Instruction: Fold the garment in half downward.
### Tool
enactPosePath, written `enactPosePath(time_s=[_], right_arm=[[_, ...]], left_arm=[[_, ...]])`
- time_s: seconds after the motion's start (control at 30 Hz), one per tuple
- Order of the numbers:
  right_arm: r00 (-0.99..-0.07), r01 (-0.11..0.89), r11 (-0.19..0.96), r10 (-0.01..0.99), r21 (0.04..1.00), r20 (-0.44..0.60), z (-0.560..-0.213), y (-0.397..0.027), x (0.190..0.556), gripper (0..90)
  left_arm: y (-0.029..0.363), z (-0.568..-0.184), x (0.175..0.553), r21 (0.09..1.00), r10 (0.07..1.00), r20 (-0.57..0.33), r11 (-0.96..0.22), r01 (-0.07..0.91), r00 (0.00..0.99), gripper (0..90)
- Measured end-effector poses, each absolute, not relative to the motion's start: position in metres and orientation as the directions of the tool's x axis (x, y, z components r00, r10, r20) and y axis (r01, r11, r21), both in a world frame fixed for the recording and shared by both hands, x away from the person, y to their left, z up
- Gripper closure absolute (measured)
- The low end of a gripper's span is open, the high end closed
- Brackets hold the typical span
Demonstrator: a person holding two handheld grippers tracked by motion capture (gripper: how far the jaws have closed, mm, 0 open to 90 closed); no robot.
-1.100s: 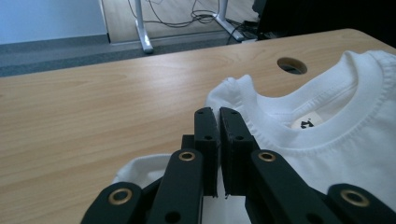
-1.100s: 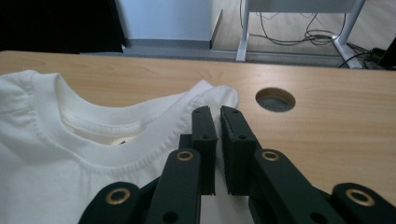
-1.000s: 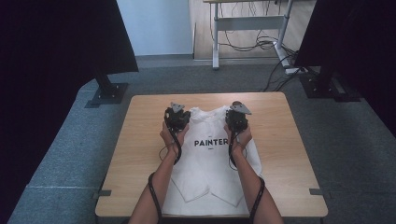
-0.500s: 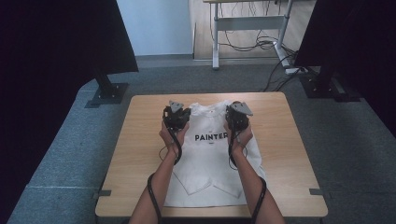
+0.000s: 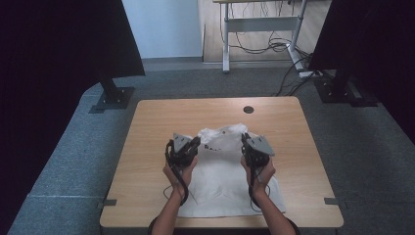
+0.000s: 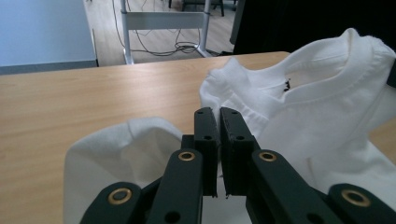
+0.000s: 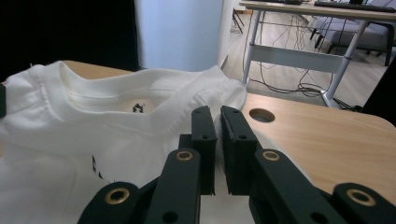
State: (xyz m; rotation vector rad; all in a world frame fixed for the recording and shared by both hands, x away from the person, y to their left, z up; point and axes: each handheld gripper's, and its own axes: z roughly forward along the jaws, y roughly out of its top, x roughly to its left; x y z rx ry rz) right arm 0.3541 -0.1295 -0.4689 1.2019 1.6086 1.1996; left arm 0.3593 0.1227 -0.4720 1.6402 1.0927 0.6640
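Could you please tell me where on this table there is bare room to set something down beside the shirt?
The table is bare along its far strip around the round hole, and down both side margins flanking the white T-shirt. The middle and near edge are crowded: the left gripper and right gripper pinch the shirt's shoulders there.

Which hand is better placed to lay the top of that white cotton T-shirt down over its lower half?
Neither clearly. The left gripper and right gripper are both shut on the white cotton T-shirt at its shoulders, level on either side of the collar. The fold probably needs both together.
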Motion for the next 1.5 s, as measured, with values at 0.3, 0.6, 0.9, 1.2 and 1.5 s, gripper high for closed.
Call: enactPosePath(time_s=[0.3, 0.6, 0.9, 1.2, 1.5], right_arm=[[-0.294, 0.283, 0.115, 0.955, 0.952, -0.028, -0.496, -0.140, 0.270, 84.0], [-0.352, 0.381, 0.168, 0.936, 0.909, -0.026, -0.535, -0.144, 0.245, 84.0], [-0.421, 0.426, 0.225, 0.907, 0.876, -0.028, -0.543, -0.148, 0.254, 83.5], [-0.503, 0.498, 0.239, 0.863, 0.834, 0.053, -0.550, -0.159, 0.264, 81.2], [-0.551, 0.555, 0.241, 0.823, 0.796, 0.135, -0.555, -0.172, 0.268, 74.8]], left_arm=[[0.116, -0.492, 0.273, 0.927, 0.887, -0.059, -0.122, 0.354, 0.459, 85.1], [0.109, -0.529, 0.258, 0.874, 0.873, -0.060, -0.189, 0.448, 0.484, 84.5], [0.111, -0.536, 0.275, 0.827, 0.833, -0.026, -0.293, 0.480, 0.553, 83.7], [0.120, -0.540, 0.290, 0.786, 0.784, -0.024, -0.369, 0.497, 0.620, 82.2], [0.131, -0.544, 0.296, 0.768, 0.734, -0.047, -0.407, 0.494, 0.677, 79.6]])
